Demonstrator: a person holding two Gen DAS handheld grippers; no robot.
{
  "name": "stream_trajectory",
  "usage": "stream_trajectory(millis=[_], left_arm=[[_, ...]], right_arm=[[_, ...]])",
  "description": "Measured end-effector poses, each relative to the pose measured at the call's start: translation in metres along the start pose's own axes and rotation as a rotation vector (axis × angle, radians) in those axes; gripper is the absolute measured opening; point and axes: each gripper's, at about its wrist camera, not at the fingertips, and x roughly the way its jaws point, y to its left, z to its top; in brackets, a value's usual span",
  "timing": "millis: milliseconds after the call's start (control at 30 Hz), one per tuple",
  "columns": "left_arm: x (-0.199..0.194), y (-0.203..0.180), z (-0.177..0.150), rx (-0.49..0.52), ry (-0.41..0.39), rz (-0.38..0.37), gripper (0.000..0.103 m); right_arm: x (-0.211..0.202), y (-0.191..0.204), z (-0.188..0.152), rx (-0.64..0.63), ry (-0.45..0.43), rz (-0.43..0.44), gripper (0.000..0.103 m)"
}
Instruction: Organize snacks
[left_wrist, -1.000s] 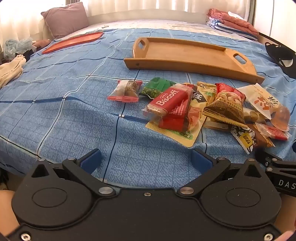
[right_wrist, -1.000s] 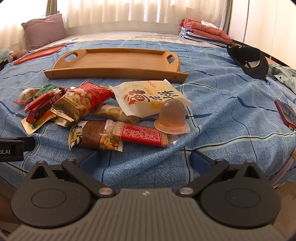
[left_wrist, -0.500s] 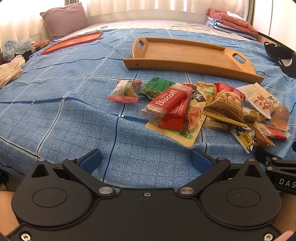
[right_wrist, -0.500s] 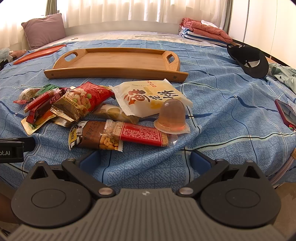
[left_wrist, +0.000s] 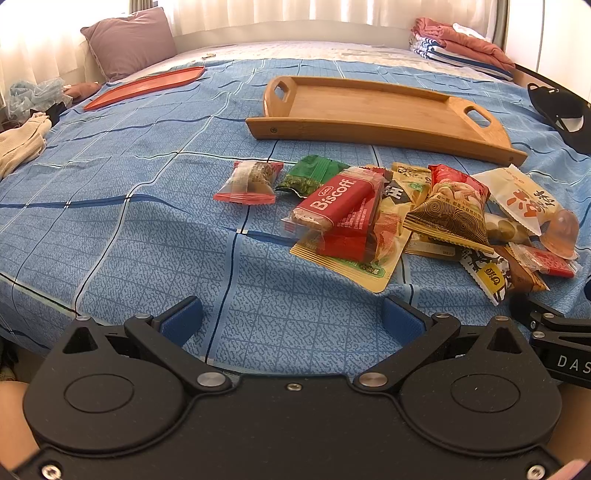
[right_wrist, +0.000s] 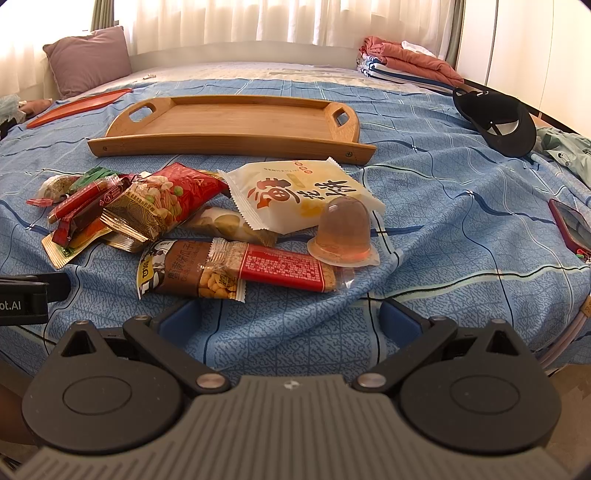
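Blue checked bedspread (left_wrist: 147, 236) carrying everything, same as a second ago — no snack shifted, no packet lifted. Heaped near the front edge of the bed: snack pile (right_wrist: 207, 221), with red Biscoff pack (left_wrist: 334, 203) on top at its left side, white pouch with orange print (right_wrist: 299, 192) toward the right, jelly cup (right_wrist: 343, 232) just beside that pouch, dome up; red-wrapped bar (right_wrist: 284, 267) lying across a brown peanut packet (right_wrist: 184, 273) nearest the edge; small clear-and-red sweet (left_wrist: 251, 181) slightly apart at the pile's left end. Beyond the pile, toward the middle of the bed, wooden tray (right_wrist: 229, 125) lying bare, apart from the snacks; seen a touch larger in the left view than before, otherwise unchanged. Left gripper (left_wrist: 291, 321) hovering at the front edge, blue pads spread wide, nothing between them; right gripper (right_wrist: 290, 319) likewise — fingers apart, holding nothing, just short of the peanut packet. Black cap (right_wrist: 498, 125) off near the right edge.
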Motion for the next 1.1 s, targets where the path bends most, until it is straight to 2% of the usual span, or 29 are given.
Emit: stream_trajectory(millis=[1100], left_arm=[[-0.0008,-0.001,-0.0004,0.009,-0.003,-0.006,0.103]], right_arm=[[-0.0006,0.0018,-0.0003,-0.003,-0.002,-0.003,0.103]])
